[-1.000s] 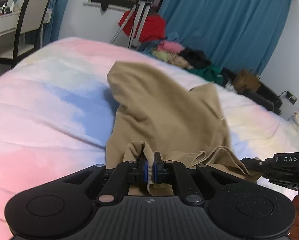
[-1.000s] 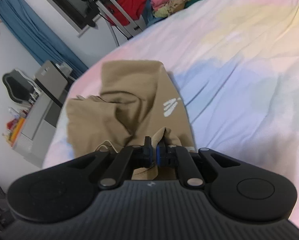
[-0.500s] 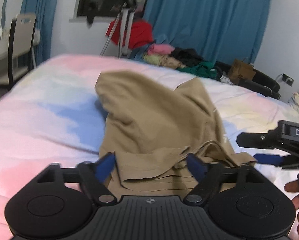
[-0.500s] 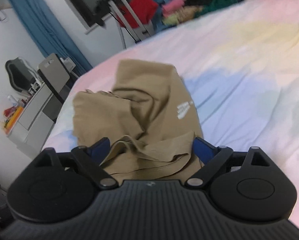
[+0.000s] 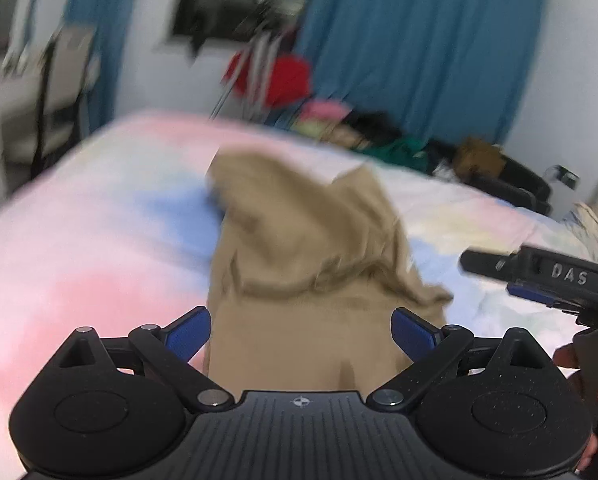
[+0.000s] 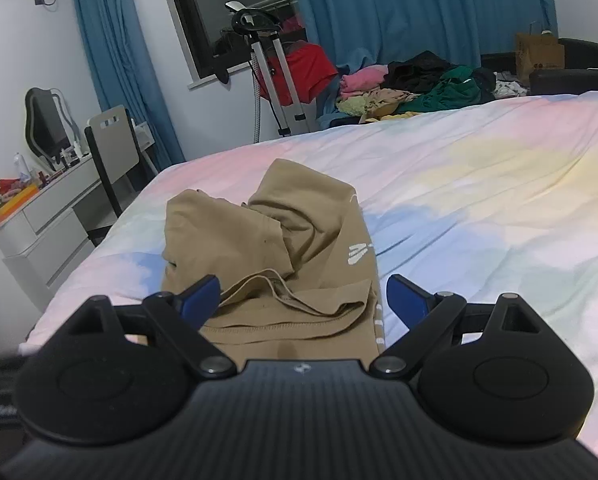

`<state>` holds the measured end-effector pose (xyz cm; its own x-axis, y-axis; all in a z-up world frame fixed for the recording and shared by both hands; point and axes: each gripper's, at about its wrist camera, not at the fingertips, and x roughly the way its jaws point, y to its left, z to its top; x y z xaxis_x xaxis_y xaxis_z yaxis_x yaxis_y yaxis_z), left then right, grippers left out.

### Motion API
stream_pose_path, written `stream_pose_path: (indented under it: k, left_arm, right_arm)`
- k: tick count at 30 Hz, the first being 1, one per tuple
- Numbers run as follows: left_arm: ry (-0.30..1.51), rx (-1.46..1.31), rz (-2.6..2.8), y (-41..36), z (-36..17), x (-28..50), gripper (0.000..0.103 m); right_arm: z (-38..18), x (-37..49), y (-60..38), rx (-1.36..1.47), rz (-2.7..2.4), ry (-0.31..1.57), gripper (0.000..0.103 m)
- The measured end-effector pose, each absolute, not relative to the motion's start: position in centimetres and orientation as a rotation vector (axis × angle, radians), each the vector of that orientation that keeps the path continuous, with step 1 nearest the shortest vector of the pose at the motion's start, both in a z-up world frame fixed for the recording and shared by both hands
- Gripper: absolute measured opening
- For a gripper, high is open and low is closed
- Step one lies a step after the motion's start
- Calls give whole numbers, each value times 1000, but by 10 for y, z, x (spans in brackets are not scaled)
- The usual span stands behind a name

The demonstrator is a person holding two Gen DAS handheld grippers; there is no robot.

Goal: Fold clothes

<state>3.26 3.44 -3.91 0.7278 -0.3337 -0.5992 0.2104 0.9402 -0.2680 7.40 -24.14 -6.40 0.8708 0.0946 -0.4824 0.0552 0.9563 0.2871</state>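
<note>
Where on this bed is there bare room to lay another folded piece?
The pastel quilt lies bare right of the tan garment. A narrower bare strip runs along its left. The far corner is crowded with a heap of clothes.

A bed cover [image 6: 479,184] in pastel pink, blue and yellow is spread ahead of and beneath the tongs. Beyond it, a heap of mixed clothing [image 6: 411,84] is piled ahead and to the right, below blue curtains [image 6: 399,4]. A metal stand [image 6: 277,76] draped with a red cloth [image 6: 315,68] is set straight ahead under a dark window [image 6: 215,12]. A grey chair [image 6: 113,148] and a cluttered white desk [image 6: 39,220] are placed to the left.
</note>
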Motion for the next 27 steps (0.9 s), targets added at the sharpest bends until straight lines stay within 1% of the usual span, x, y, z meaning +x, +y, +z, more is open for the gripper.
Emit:
stream_pose_path:
  k: [6, 7, 11, 14, 16, 18, 20, 24, 25, 26, 27]
  left_arm:
    - [908, -413, -314, 52, -66, 36, 98]
    - [943, -449, -315, 55, -72, 38, 96]
    - [1035, -576, -326, 62, -95, 50, 96]
    - [1048, -682, -320, 70, -110, 58, 96]
    - [1021, -737, -315, 76, -113, 61, 96]
    - [990, -785, -313, 81, -114, 62, 94]
    - [949, -819, -322, 85, -111, 60, 89]
    - [889, -905, -361, 92, -109, 54, 89]
    - [911, -900, -345, 91, -113, 56, 87]
    - [933, -896, -329, 90, -116, 57, 79]
    - [955, -891, -313, 89, -119, 58, 74]
  right_arm:
    - [-63, 64, -237, 300, 16, 518, 92]
    - [-63, 63, -237, 297, 18, 519, 92]
    - [-64, 60, -233, 288, 22, 524, 92]
    - [-65, 59, -231, 288, 24, 528, 92]
    - [-65, 60, -231, 288, 26, 530, 92]
    - [-65, 61, -230, 287, 28, 532, 91]
    - [-66, 61, -229, 287, 27, 536, 92]
    - [-67, 62, -230, 296, 24, 544, 92]
    - [-67, 63, -230, 298, 23, 545, 92]
    - [-68, 63, -230, 300, 22, 547, 91]
    - [-68, 63, -230, 302, 21, 549, 92]
